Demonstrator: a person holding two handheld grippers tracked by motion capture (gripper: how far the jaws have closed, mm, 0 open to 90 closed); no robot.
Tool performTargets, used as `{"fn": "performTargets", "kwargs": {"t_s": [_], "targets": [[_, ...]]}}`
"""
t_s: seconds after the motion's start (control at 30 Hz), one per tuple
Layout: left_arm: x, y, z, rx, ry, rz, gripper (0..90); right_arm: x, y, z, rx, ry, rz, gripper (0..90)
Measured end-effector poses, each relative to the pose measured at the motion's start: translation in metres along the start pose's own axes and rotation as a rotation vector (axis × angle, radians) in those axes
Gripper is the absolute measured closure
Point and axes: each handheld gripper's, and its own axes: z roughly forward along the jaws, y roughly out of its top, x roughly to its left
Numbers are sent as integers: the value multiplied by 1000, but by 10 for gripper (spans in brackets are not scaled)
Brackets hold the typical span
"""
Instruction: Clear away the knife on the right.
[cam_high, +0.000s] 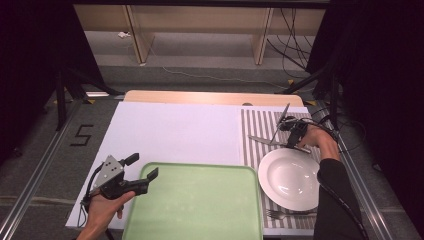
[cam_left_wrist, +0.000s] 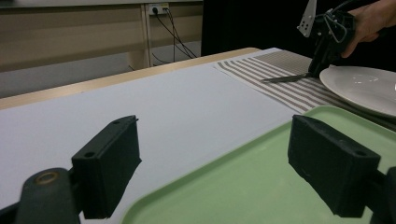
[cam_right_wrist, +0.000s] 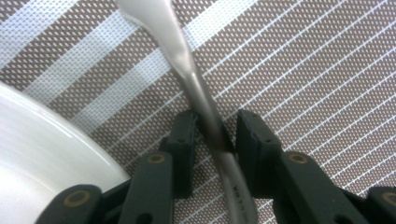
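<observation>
- The knife (cam_right_wrist: 205, 121) lies flat on the striped placemat (cam_right_wrist: 303, 60), just off the plate's rim at about eleven o'clock from the plate's centre, its blade pointing toward nine o'clock across the worktop (cam_high: 170, 132).
- In the right gripper view its handle runs up between the two black jaws, one pad on each side. Narrow slits of mat show beside the handle, so the pads are not yet pressing it; the jaws are loosely around it, not clenched.
- The right gripper (cam_high: 296, 137) points down at the mat, the person's right hand (cam_high: 320, 140) wrapped around it, cable trailing along the dark sleeve.
- The white plate (cam_high: 289, 178) sits on the mat at the near right, empty, touching the mat only.
- A fork (cam_high: 287, 214) lies on the mat at the plate's six o'clock edge.
- A green tray (cam_high: 195, 205) sits just left of the mat, at nine o'clock from the plate, empty.
- The left gripper (cam_high: 142, 167) hovers at the tray's far left corner, jaws spread wide, holding nothing; one jaw is above the tray rim, the other above white worktop.
- The left hand (cam_high: 107, 205) holds it low at the near left.
</observation>
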Motion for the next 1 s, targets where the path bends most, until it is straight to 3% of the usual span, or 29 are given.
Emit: {"fn": "performTargets", "kwargs": {"t_s": [0.2, 0.57, 0.6, 0.77, 0.9, 1.0], "targets": [[0, 0, 1, -3, -4, 3, 163, 2, 0, 1, -12, -24, -75, 758], [1, 0, 0, -5, 4, -3, 163, 8, 0, 1, -16, -44, -92, 800], [2, 0, 0, -5, 4, -2, 164, 9, 0, 1, -18, -62, -112, 801], [1, 0, 0, -5, 3, -3, 164, 10, 1, 0, -6, -87, -117, 802], [1, 0, 1, -8, 0, -3, 163, 8, 0, -2, -3, -140, -140, 803], [2, 0, 0, -6, 6, -5, 164, 7, 0, -6, -3, -148, -142, 803]]}}
